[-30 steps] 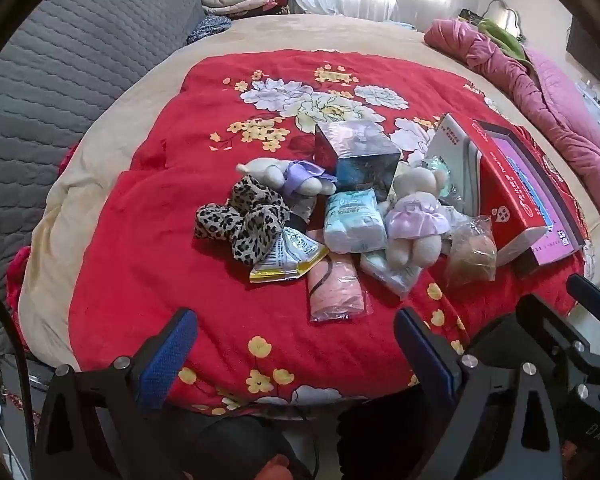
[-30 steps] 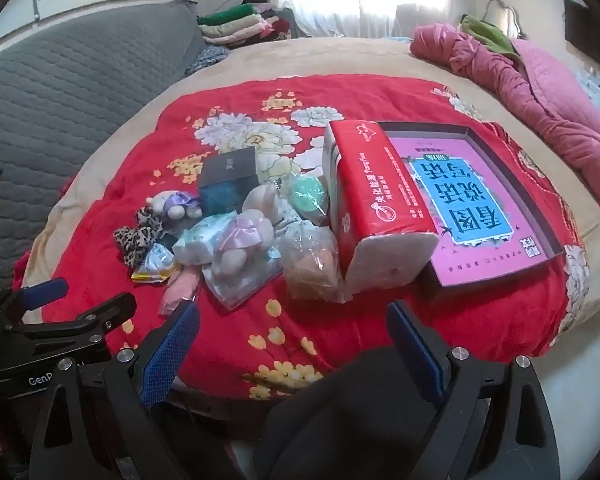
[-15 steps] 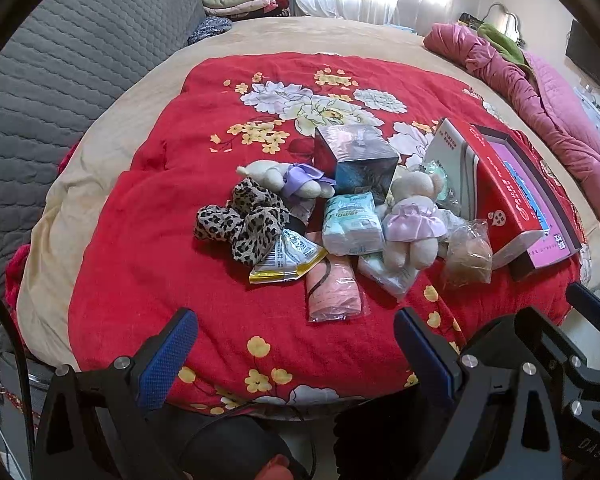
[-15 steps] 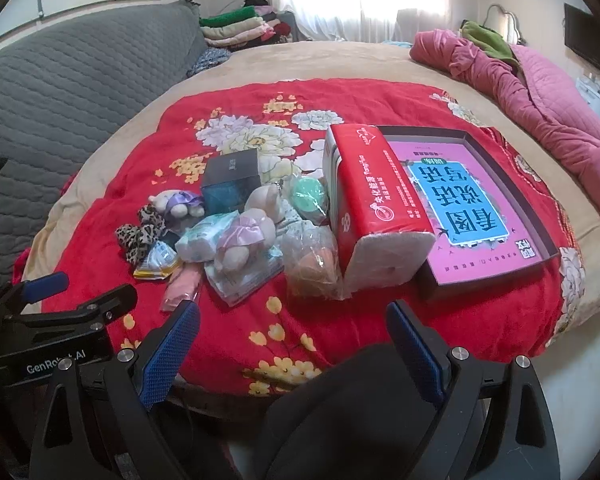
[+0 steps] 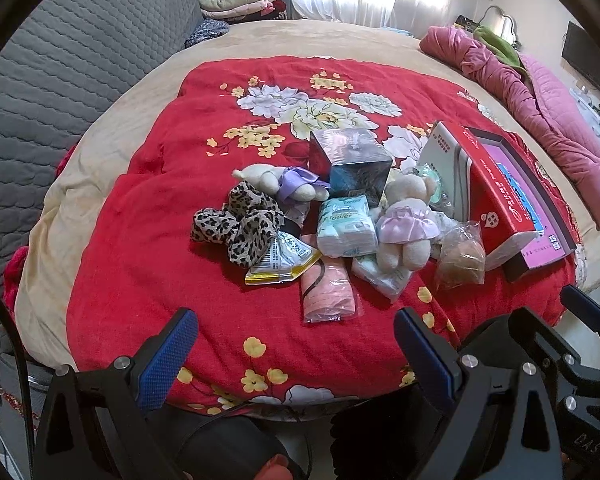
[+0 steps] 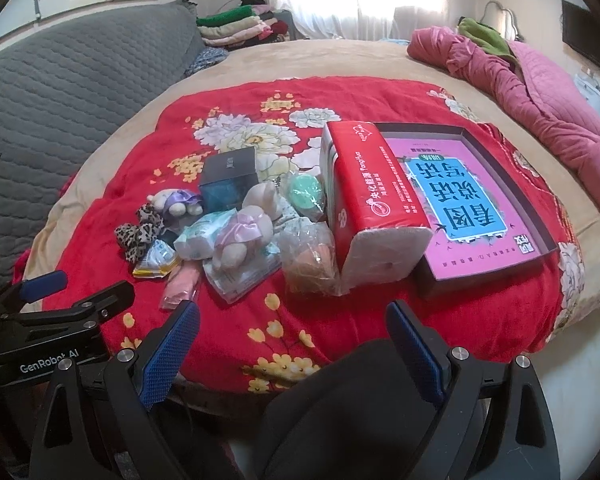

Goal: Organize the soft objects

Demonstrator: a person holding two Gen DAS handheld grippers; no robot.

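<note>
Both claws hover at the near edge of the bed, jaws spread wide, nothing held. Ahead of the left claw lies the pile on the red blanket: leopard scrunchie ahead-left, pink pack dead ahead and nearest, tissue pack just beyond it, bear in pink dress ahead-right. Ahead of the right claw stands the red tissue pack, with the pink box touching its right side.
</note>
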